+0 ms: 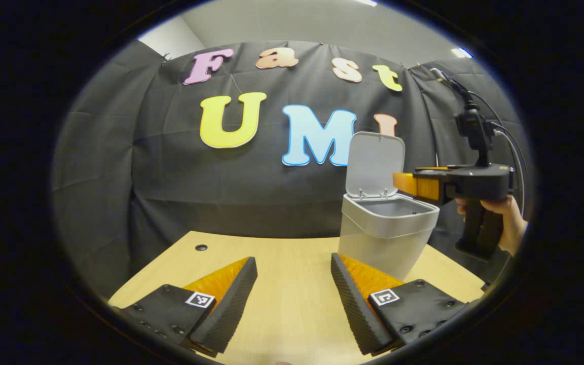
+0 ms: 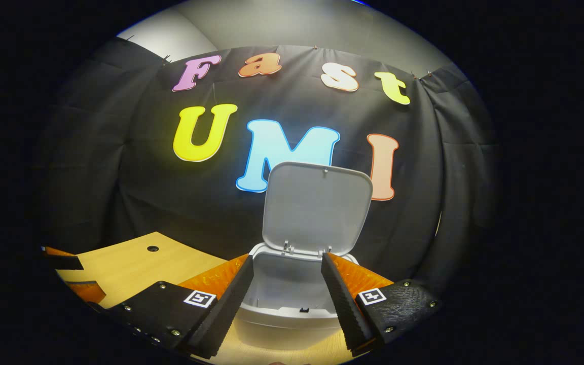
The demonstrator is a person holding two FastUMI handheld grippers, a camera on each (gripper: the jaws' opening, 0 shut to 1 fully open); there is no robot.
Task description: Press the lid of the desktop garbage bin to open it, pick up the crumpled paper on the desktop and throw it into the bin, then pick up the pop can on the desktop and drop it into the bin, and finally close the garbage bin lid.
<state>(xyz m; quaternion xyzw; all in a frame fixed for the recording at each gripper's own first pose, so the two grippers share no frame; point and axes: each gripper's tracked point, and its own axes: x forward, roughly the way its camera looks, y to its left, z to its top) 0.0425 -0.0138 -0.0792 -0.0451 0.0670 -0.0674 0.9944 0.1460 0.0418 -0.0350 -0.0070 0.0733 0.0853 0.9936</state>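
Right gripper (image 2: 287,294) hangs lower centre over open garbage bin (image 2: 292,309), jaws apart, empty; careless descent risks knocking lid (image 2: 317,208) shut.

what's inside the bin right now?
The bin stands with its lid up. The right gripper view shows bare inner walls near the rim; its bottom is hidden, so paper or can cannot be confirmed.
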